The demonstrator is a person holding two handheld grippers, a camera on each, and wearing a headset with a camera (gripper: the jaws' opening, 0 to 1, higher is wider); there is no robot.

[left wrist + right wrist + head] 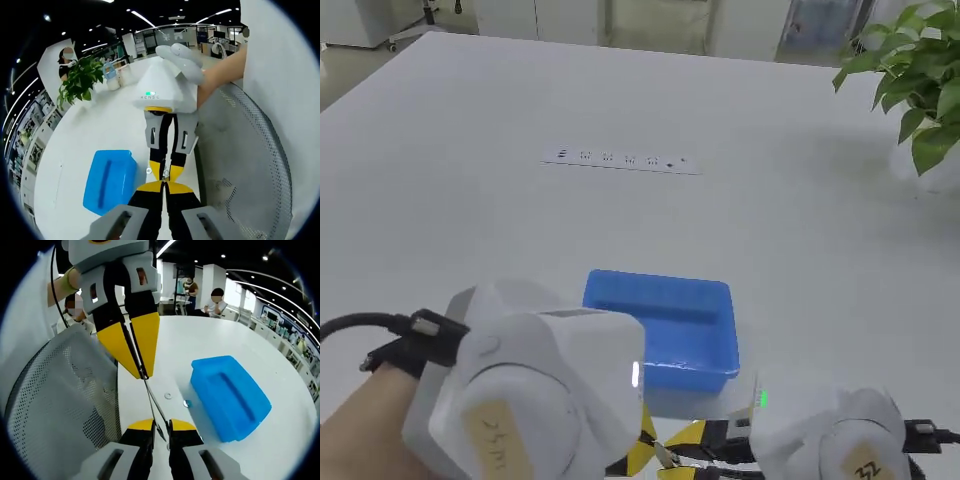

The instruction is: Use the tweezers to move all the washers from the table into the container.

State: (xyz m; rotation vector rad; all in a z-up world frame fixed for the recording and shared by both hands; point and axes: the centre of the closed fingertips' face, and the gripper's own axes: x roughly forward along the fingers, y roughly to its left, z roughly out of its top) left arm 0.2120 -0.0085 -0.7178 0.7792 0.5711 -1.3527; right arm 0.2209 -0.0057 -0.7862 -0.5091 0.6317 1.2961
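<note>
The tweezers [145,385] run from between the left gripper's [143,371] yellow fingertips down into my right gripper [160,432], and both sets of jaws are shut on them. In the left gripper view, my left gripper [165,187] meets the right gripper [165,169] tip to tip over the table's near edge. Two small washers [168,396] [186,403] lie on the white table beside the blue container [230,395]; one washer [148,171] appears near the container [110,180]. In the head view both grippers [642,448] [688,436] sit just in front of the container [660,285].
A flush socket strip [620,160] lies in the table beyond the container. A potted plant [920,80] stands at the far right. A mesh chair back [65,390] is close behind the grippers, off the table edge. People stand in the background.
</note>
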